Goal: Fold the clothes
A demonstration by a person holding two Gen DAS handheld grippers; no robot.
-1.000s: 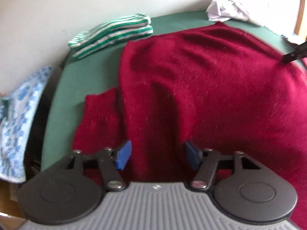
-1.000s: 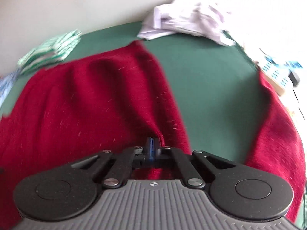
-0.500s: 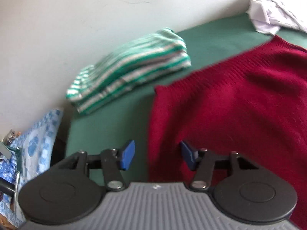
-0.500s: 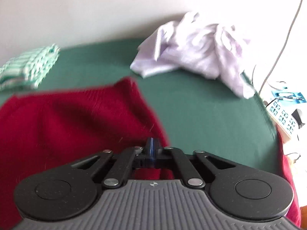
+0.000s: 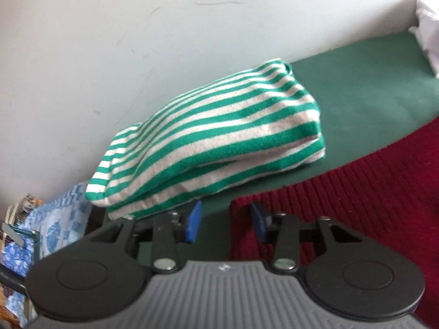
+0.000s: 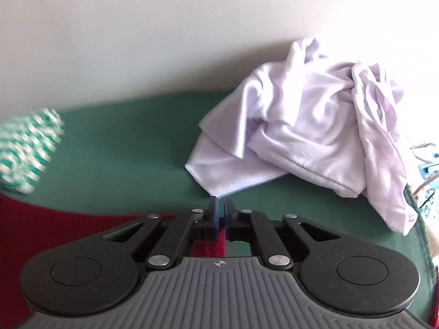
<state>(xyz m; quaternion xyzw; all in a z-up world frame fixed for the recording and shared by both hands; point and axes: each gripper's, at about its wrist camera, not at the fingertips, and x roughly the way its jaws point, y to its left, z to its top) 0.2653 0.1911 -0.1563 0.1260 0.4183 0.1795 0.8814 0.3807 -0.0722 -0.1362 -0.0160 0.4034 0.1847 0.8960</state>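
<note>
A dark red knit sweater (image 5: 356, 192) lies on the green table (image 5: 370, 82). Its ribbed left corner sits between the blue pads (image 5: 194, 220) of my left gripper (image 5: 226, 219), which is open with a narrow gap. In the right wrist view the red sweater (image 6: 55, 233) fills the lower left. My right gripper (image 6: 220, 207) is shut on the sweater's edge, and red fabric shows between its fingers. Where that edge continues under the gripper body is hidden.
A folded green-and-white striped garment (image 5: 219, 142) lies just beyond the left gripper, against the white wall; it also shows blurred (image 6: 24, 148). A crumpled pale lilac garment (image 6: 315, 131) sits ahead of the right gripper. Blue patterned cloth (image 5: 55, 219) hangs at the left edge.
Both grippers have moved toward the far wall, the right one carrying the sweater's edge with it. The left gripper's jaws have narrowed around the sweater's corner. The striped stack and lilac garment are now much closer.
</note>
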